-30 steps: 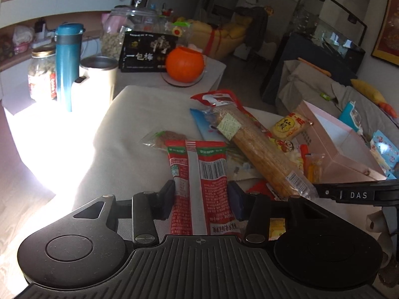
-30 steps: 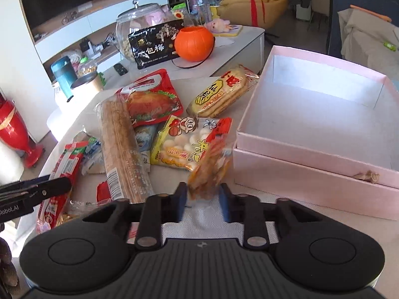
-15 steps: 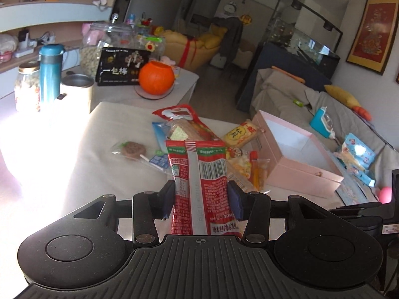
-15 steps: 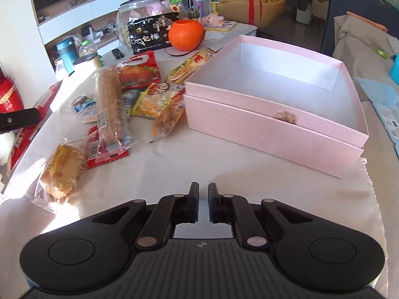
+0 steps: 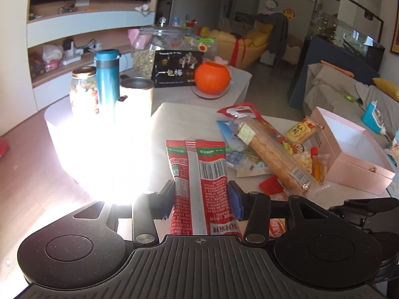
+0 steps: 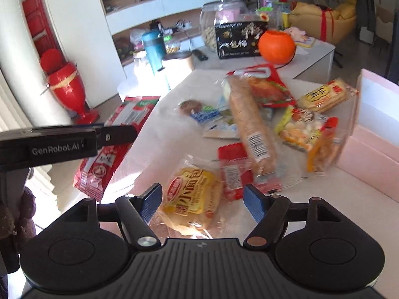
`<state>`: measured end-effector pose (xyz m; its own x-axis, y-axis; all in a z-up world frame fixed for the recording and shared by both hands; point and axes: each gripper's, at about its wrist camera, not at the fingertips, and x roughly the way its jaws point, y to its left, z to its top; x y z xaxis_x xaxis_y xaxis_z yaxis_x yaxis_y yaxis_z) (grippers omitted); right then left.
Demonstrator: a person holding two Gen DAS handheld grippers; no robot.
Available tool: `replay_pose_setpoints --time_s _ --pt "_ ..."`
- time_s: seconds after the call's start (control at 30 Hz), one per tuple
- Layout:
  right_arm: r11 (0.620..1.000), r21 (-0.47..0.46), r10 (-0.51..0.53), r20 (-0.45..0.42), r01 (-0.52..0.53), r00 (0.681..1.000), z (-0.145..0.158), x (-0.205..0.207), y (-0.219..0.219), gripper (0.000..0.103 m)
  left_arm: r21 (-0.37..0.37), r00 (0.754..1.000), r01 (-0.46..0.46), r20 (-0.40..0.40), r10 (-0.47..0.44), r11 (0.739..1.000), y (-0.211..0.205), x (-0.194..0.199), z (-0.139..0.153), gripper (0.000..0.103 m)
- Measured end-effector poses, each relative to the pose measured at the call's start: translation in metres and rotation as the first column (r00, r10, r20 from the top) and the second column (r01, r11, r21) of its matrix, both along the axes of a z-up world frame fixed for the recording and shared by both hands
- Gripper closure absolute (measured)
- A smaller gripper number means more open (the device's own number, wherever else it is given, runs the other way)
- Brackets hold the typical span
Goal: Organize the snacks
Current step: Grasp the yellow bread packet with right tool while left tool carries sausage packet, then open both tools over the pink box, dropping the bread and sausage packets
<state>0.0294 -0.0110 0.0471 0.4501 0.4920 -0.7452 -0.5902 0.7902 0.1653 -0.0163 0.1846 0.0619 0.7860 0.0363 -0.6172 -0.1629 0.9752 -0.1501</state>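
My left gripper (image 5: 200, 199) is shut on a red and green snack packet (image 5: 199, 169), which stands up between its pads; in the right wrist view the packet (image 6: 117, 144) hangs at the table's left edge. My right gripper (image 6: 202, 200) hovers low over a yellow bread packet (image 6: 192, 196). Its jaws are opening, the packet lies between them, and the pads do not touch it. Behind lie a long biscuit roll (image 6: 251, 129), a red chicken packet (image 6: 269, 87), a rice cracker packet (image 6: 324, 96) and a small orange snack bag (image 6: 321, 149). The open pink box (image 6: 374, 129) stands at the right.
A side table behind holds an orange pumpkin pot (image 5: 212, 79), a black box (image 5: 177, 72), a blue flask (image 5: 107, 82), a cream mug (image 5: 136, 97) and jars. A red vase (image 6: 67, 92) stands on the floor at the left. Strong sun glare covers the cloth's left part.
My right gripper let go of the small orange snack bag beside the box, stood shut and empty, then swung left over the bread packet with its jaws parted. My left gripper rose, keeping the red packet.
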Motion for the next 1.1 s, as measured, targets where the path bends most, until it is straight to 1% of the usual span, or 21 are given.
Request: replay_pose_setpoints --time_s 0.07,0.13,0.17,0.2,0.27,0.33,0.4,0.47,0.53,0.57,0.6,0.63,0.67,0.7,0.73,0.77,0.8,0.87,0.93,1.03,1.1 --pt "0.999 -0.042 0.033 -0.018 -0.033 0.999 -0.011 0.002 0.012 0.031 0.014 1.0 0.002 -0.003 -0.002 1.0 -0.003 -0.001 0.0 0.053" --pt "0.997 -0.058 0.056 -0.014 -0.057 0.998 -0.009 0.0 0.01 0.046 0.005 0.999 0.035 -0.006 -0.035 0.999 -0.01 -0.002 0.001 0.053" --pt "0.995 -0.069 0.064 -0.02 -0.065 0.998 -0.005 -0.001 0.005 0.051 0.001 0.998 0.067 -0.01 -0.067 0.998 -0.018 -0.001 0.001 0.053" --pt "0.995 -0.079 0.067 -0.019 -0.068 0.998 0.0 -0.003 -0.004 0.052 -0.004 0.994 0.105 -0.012 -0.105 0.995 -0.027 -0.001 0.001 0.053" --pt "0.993 -0.102 0.065 0.019 -0.063 0.998 0.011 -0.009 -0.029 0.053 -0.022 0.981 0.193 -0.011 -0.193 0.981 -0.05 0.001 0.003 0.053" --pt "0.989 -0.145 0.052 0.064 -0.042 0.997 0.023 -0.018 -0.056 0.053 -0.036 0.961 0.275 -0.003 -0.276 0.961 -0.075 0.006 0.007 0.053" --pt "0.981 -0.192 0.028 0.107 -0.007 0.994 0.035 -0.025 -0.088 0.053 -0.032 0.931 0.364 0.023 -0.364 0.931 -0.105 0.016 0.015 0.053" --pt "0.972 -0.228 -0.023 0.144 0.055 0.989 0.048 -0.027 -0.122 0.053 -0.039 0.903 0.429 0.058 -0.427 0.902 -0.13 0.031 0.027 0.053" --pt "0.962 -0.242 -0.088 0.17 0.128 0.982 0.06 -0.023 -0.153 0.053 -0.054 0.881 0.466 0.117 -0.458 0.883 -0.149 0.052 0.045 0.053" --pt "0.957 -0.24 -0.119 0.183 0.162 0.976 0.066 -0.022 -0.168 0.053 -0.066 0.867 0.483 0.173 -0.467 0.873 -0.158 0.066 0.058 0.052" --pt "0.953 -0.234 -0.146 0.193 0.19 0.97 0.071 -0.021 -0.18 0.053 -0.082 0.851 0.502 0.225 -0.475 0.861 -0.166 0.081 0.069 0.051" --pt "0.949 -0.224 -0.176 0.201 0.22 0.964 0.076 -0.017 -0.192 0.053 -0.095 0.836 0.519 0.263 -0.481 0.849 -0.171 0.096 0.075 0.046" --pt "0.945 -0.208 -0.211 0.205 0.253 0.956 0.08 -0.014 -0.204 0.053 -0.096 0.827 0.529 0.282 -0.487 0.843 -0.178 0.116 0.078 0.045" --pt "0.941 -0.192 -0.24 0.205 0.279 0.949 0.084 -0.011 -0.213 0.053 -0.096 0.835 0.524 0.255 -0.488 0.846 -0.187 0.136 0.077 0.045" --pt "0.937 -0.175 -0.267 0.202 0.303 0.942 0.086 -0.007 -0.222 0.053 -0.114 0.848 0.513 0.216 -0.483 0.85 -0.192 0.157 0.072 0.048" --pt "0.932 -0.156 -0.297 0.195 0.328 0.935 0.088 -0.003 -0.23 0.053 -0.141 0.858 0.503 0.203 -0.473 0.852 -0.193 0.17 0.066 0.049" --pt "0.926 -0.141 -0.321 0.189 0.349 0.928 0.089 0.0 -0.237 0.053 -0.165 0.861 0.499 0.208 -0.465 0.851 -0.191 0.176 0.062 0.049" --pt "0.918 -0.115 -0.356 0.184 0.38 0.916 0.091 0.005 -0.249 0.053 -0.175 0.858 0.5 0.231 -0.459 0.848 -0.181 0.173 0.056 0.049" --pt "0.912 -0.09 -0.379 0.192 0.401 0.905 0.093 0.01 -0.258 0.053 -0.179 0.866 0.481 0.247 -0.434 0.858 -0.168 0.163 0.05 0.049" --pt "0.905 -0.032 -0.411 0.2 0.425 0.89 0.103 0.029 -0.262 0.053 -0.214 0.906 0.404 0.231 -0.356 0.889 -0.144 0.146 0.037 0.049" --pt "0.905 0.03 -0.423 0.192 0.425 0.886 0.113 0.049 -0.257 0.053 -0.23 0.941 0.322 0.182 -0.284 0.918 -0.127 0.137 0.026 0.049"
